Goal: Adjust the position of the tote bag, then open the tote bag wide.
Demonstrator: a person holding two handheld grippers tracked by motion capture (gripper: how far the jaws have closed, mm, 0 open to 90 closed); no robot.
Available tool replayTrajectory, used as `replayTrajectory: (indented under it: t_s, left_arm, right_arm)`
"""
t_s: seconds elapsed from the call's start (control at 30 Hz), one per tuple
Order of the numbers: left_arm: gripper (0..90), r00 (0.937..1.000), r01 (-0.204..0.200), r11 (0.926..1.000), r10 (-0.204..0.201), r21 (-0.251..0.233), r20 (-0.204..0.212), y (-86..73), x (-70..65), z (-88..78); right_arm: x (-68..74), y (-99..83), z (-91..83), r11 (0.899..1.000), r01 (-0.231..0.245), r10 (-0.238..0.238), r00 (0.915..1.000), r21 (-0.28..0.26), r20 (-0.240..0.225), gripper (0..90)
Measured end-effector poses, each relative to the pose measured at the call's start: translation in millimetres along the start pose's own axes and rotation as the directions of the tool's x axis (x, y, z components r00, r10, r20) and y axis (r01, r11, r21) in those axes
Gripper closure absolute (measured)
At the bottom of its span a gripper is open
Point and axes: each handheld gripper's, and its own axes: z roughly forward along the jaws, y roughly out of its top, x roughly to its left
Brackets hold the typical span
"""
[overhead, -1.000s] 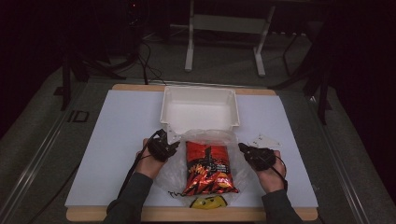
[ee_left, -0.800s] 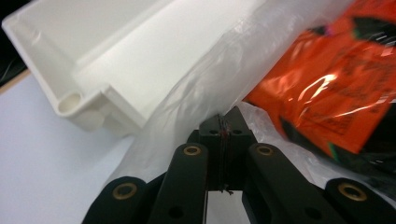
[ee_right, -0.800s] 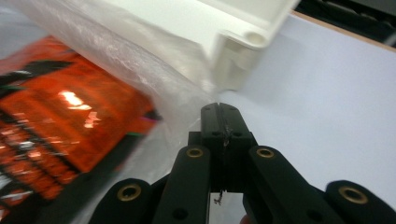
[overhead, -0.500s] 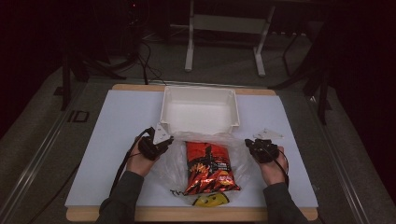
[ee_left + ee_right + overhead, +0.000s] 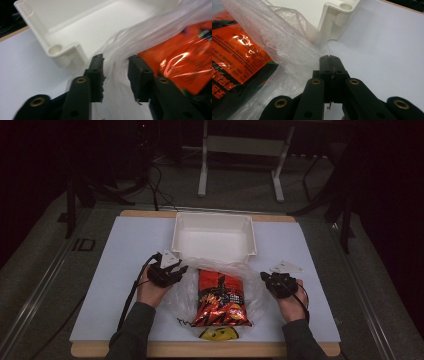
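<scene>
Bag (image 5: 220, 297) lies between my grippers from above, below the tray (image 5: 214, 237). Left gripper (image 5: 115, 75) view: jaws have just been opening, plastic loose between them. Right gripper (image 5: 329, 65) view: pressed together, pinching the bag's edge.

— Can you read anything on the orange-red snack packet (image 5: 235, 57)?

— In the right gripper view its face carries rows of small dark print, and bigger pale characters run along its lower left edge. They look like East Asian script, but all of it is too small and too tilted to make out.

— And from the high view?

— The packet (image 5: 220, 297) shows a dark band with white marks near its top, too blurred to read. On the clear plastic bag (image 5: 250, 295) around it, a yellow smiley face (image 5: 219, 335) is printed at the near end. Left of the tabletop (image 5: 130, 245), the floor bears a pale marking (image 5: 83, 244) that looks like "ID".
</scene>
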Motion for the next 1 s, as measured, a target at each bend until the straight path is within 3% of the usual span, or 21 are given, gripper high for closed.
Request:
replayTrajectory:
  t_s: [0.17, 0.33, 0.5, 0.7, 1.0]
  left_arm:
    - [57.6, 0.9979, 0.052, 0.9984, -0.051, -0.023, 0.040, 1.7, 1.5, -6.1]
    - [56.1, 0.9919, 0.096, 0.9945, -0.092, -0.041, 0.087, 4.8, -2.7, -14.7]
    - [54.2, 0.9886, 0.110, 0.9924, -0.104, -0.055, 0.109, 7.5, -5.6, -22.4]
    - [53.2, 0.9868, 0.104, 0.9926, -0.095, -0.062, 0.131, 8.5, -11.1, -28.8]
    - [52.3, 0.9819, 0.077, 0.9955, -0.066, -0.055, 0.178, 9.0, -24.4, -38.5]
  right_arm:
    - [-1.3, 0.1, -3.1, 1.000, -0.004, 0.004, 0.9999, -0.010, -0.010, 88.2]
    - [-0.3, 0.5, -5.2, 1.000, 0.002, -0.002, 0.9999, -0.017, -0.017, 87.1]
    - [1.2, 2.2, -10.4, 0.999, 0.006, -0.007, 0.9995, -0.037, -0.031, 79.1]
    - [2.8, 4.9, -20.1, 0.996, 0.026, -0.029, 0.9987, -0.082, -0.042, 65.0]
    - [17.0, 7.7, -41.6, 0.986, 0.080, -0.092, 0.9925, -0.144, -0.080, 61.3]
